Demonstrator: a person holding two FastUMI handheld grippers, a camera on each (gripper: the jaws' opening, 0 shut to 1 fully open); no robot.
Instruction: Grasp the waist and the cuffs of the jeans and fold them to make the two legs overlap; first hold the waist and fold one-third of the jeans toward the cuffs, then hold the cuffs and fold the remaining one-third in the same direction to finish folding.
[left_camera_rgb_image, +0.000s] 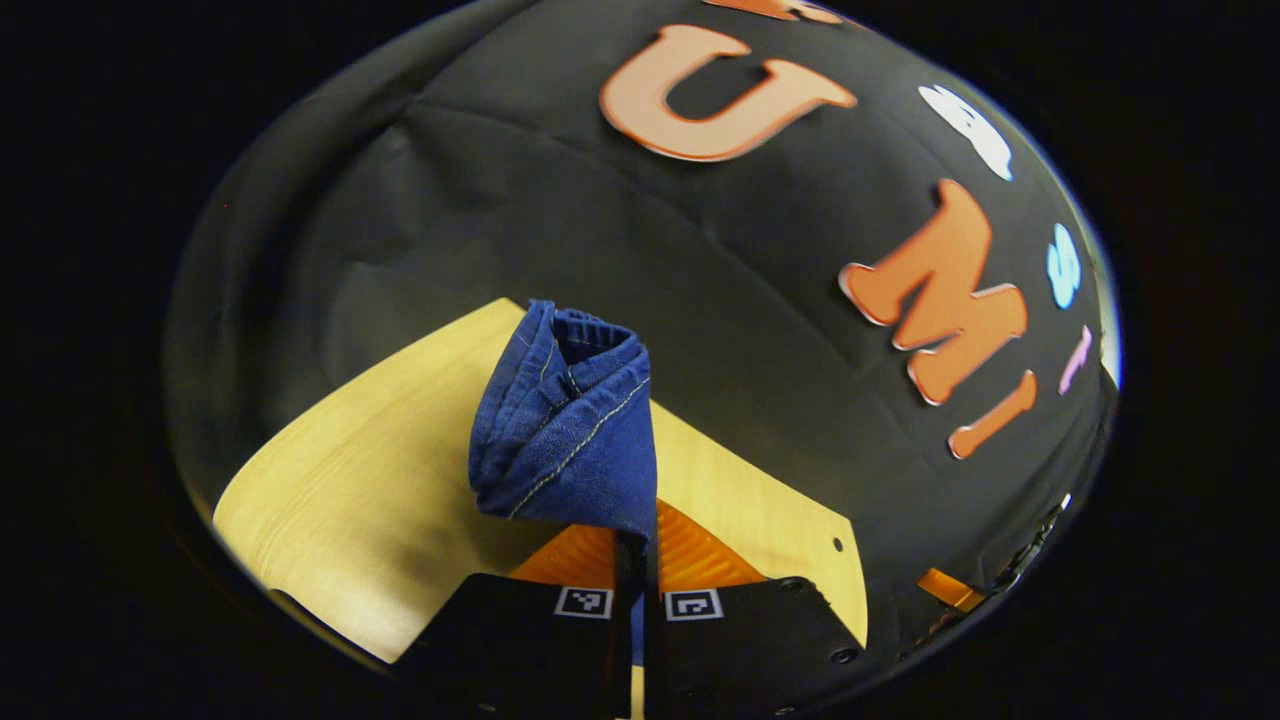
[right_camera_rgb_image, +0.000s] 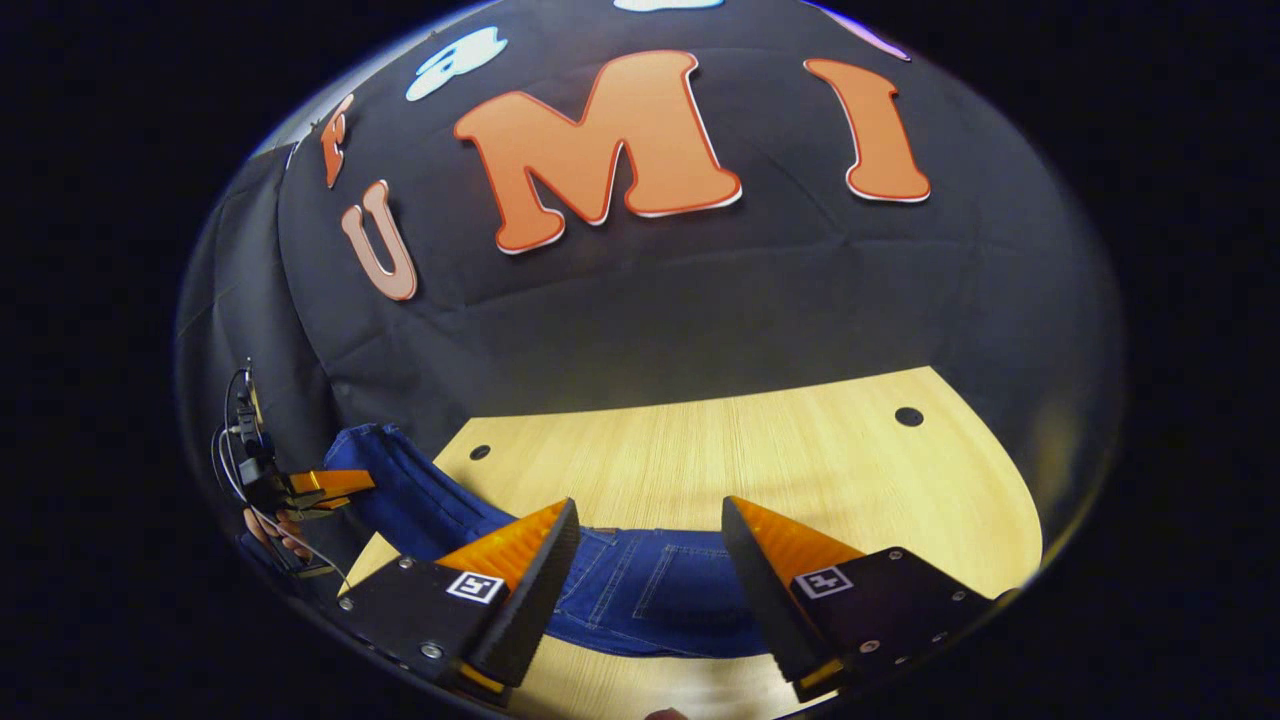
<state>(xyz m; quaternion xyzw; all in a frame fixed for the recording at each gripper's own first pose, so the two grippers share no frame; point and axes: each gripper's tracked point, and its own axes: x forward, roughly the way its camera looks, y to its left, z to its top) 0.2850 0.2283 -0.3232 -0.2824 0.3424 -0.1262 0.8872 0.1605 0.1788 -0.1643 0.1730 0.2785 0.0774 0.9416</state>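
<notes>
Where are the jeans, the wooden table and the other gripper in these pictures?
jeans (left_camera_rgb_image: 575, 440): left gripper view, on the bunched denim held up between the fingers.
table (right_camera_rgb_image: 760, 450): right gripper view, on bare wood beyond the jeans.
left gripper (right_camera_rgb_image: 345, 484): right gripper view, far left, on its fingers.

Demo booth: cloth wall (right_camera_rgb_image: 650, 300), wood table (right_camera_rgb_image: 800, 450)

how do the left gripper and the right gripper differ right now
The left gripper is shut on a bunched end of the jeans, lifted above the table; the right gripper is open and holds nothing. The left one's fingers pinch denim, while the right one's stand apart over jeans lying flat. Both are at the same pair of jeans.
</notes>
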